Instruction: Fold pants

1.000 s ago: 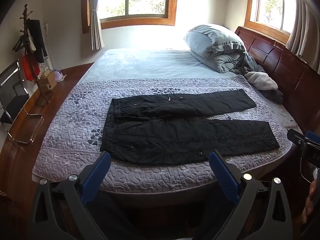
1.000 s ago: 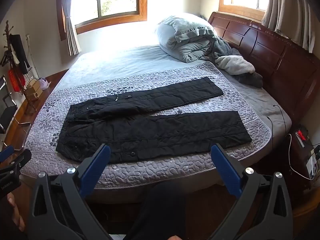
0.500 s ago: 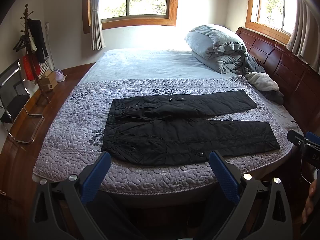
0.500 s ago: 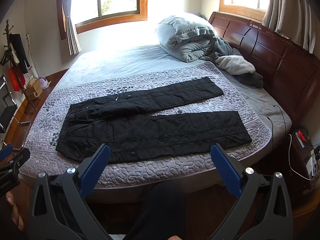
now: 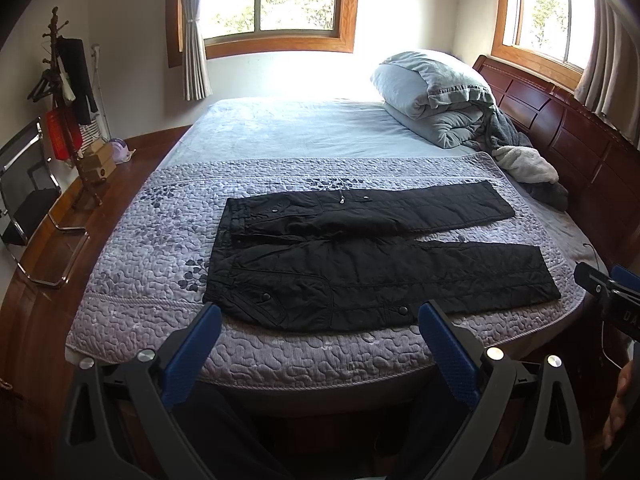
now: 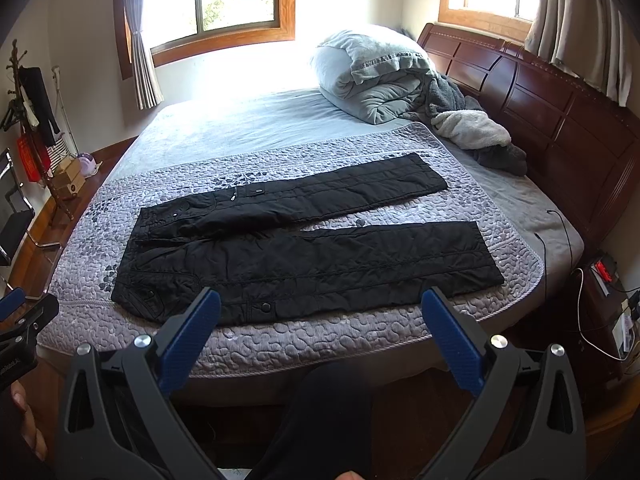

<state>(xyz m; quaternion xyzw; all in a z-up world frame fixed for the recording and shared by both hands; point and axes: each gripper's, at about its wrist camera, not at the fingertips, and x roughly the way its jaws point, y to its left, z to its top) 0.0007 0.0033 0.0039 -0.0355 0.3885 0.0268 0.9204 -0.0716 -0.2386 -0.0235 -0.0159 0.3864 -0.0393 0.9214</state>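
Note:
Black quilted pants [image 5: 360,252] [image 6: 304,240] lie flat on the grey quilted bedspread [image 5: 152,264] [image 6: 320,344], waistband to the left, both legs spread apart and pointing right. My left gripper [image 5: 320,340] hangs open off the bed's near edge, short of the waist end of the pants, with nothing between its blue pads. Likewise open and empty, my right gripper [image 6: 320,332] hovers at the near edge in front of the nearer leg. Each gripper shows at the border of the other's view.
A rolled grey duvet [image 5: 436,96] and loose clothes [image 5: 528,168] lie by the dark wooden headboard [image 6: 560,128] on the right. A coat stand [image 5: 68,112] and a chair [image 5: 24,192] stand left. Cables and a power strip [image 6: 604,272] sit right of the bed.
Both views have barely shifted; the left one has drifted slightly. The pants have not moved and both grippers stay open.

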